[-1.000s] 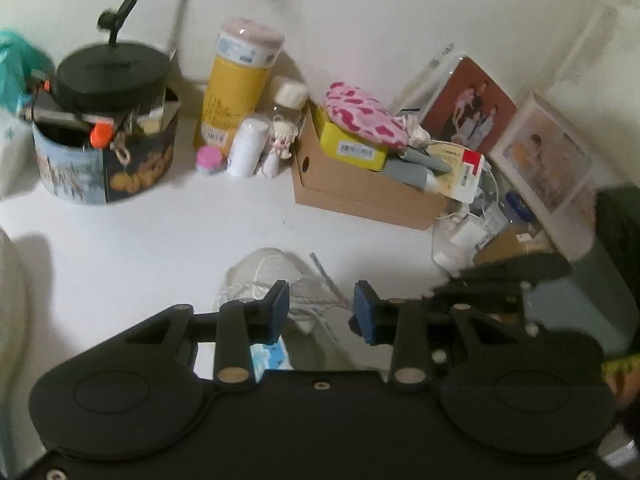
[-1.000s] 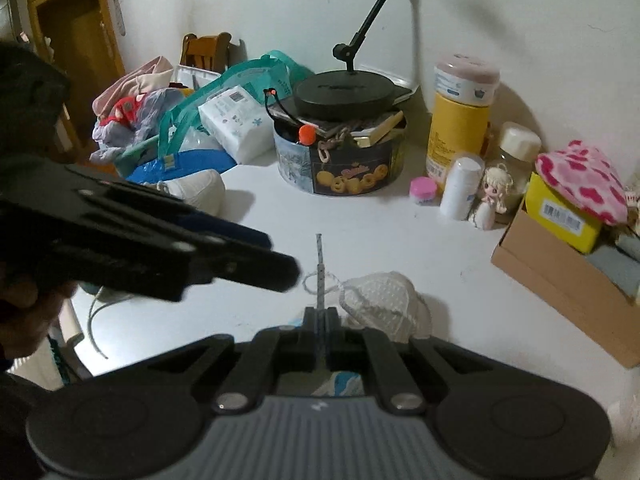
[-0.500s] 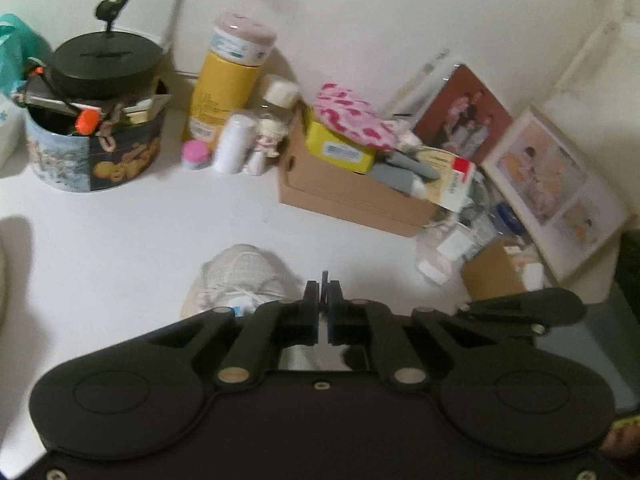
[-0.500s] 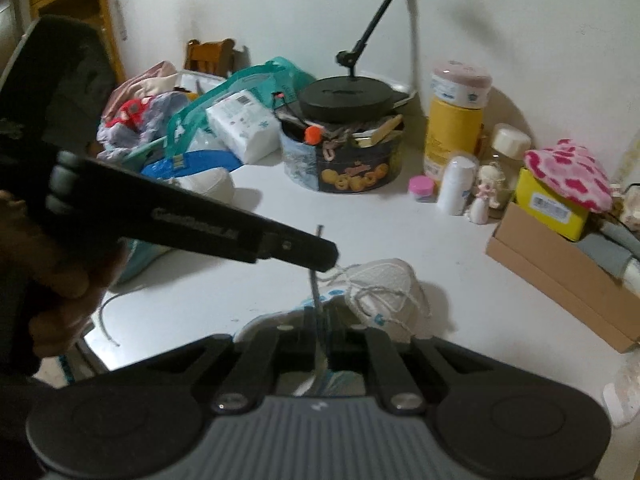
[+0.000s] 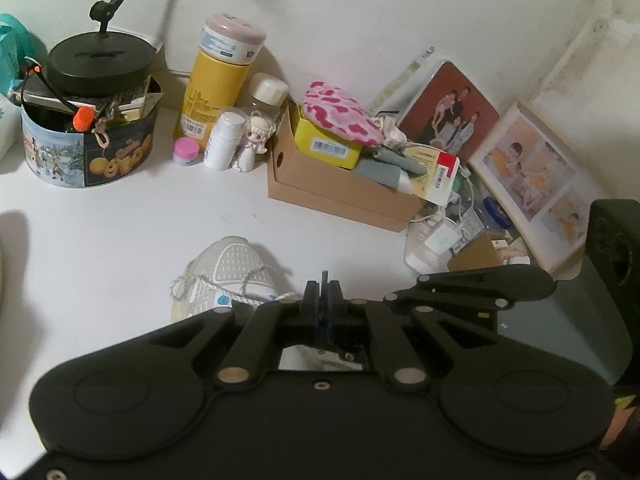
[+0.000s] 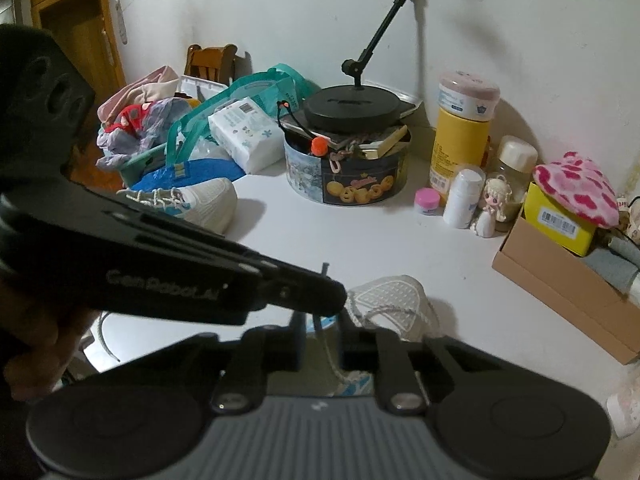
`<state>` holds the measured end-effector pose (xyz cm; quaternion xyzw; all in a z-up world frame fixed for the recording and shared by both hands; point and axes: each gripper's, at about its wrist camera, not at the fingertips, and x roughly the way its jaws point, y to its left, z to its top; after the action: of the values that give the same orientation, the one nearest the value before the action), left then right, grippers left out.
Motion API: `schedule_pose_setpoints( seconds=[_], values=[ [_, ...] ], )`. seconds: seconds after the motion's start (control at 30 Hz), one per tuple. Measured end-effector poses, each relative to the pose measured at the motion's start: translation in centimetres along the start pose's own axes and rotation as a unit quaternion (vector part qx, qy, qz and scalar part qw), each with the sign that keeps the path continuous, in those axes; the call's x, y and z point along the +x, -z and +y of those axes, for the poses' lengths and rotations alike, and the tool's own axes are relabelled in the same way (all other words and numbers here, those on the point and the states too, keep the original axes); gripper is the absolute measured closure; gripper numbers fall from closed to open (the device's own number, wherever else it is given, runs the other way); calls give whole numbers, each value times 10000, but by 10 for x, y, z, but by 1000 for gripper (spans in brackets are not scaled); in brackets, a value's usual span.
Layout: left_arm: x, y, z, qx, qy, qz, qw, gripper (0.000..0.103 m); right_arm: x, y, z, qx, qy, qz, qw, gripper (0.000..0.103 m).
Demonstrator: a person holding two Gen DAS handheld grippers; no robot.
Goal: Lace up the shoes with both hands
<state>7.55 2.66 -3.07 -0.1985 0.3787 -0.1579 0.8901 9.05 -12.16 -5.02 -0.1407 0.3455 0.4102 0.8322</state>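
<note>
A white mesh shoe [image 5: 232,264] lies toe-away on the white table [image 5: 120,220], just beyond both grippers. My left gripper [image 5: 322,296] is shut on the dark lace tip [image 5: 324,276], which pokes up between its pads. In the right wrist view the same left gripper [image 6: 332,298] reaches in from the left over the shoe [image 6: 394,296], held by a hand [image 6: 36,344]. My right gripper [image 6: 320,336] sits right behind it. Its jaws stand slightly apart and are closing, with the speckled lace [image 6: 320,328] running between them, untouched by either pad.
A second white shoe [image 6: 200,200] lies at the far left beside bags and clothes. A cookie tin [image 5: 88,148] under a black stand base, a yellow canister [image 5: 216,88], small bottles and a cardboard box [image 5: 344,188] line the wall. Framed photos [image 5: 536,184] lean at right.
My left jaws were open a second ago and have shut on the lace tip. My right jaws, then shut on the lace, now stand apart. The left gripper moved across the right view.
</note>
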Motion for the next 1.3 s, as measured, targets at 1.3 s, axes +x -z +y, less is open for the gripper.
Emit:
schedule_pose_setpoints(
  seconds=[1.3],
  values=[
    [45, 33, 28, 1260, -1258, 888, 9800, 95, 112, -7, -15, -580, -43, 1903, 9800, 99]
  ],
)
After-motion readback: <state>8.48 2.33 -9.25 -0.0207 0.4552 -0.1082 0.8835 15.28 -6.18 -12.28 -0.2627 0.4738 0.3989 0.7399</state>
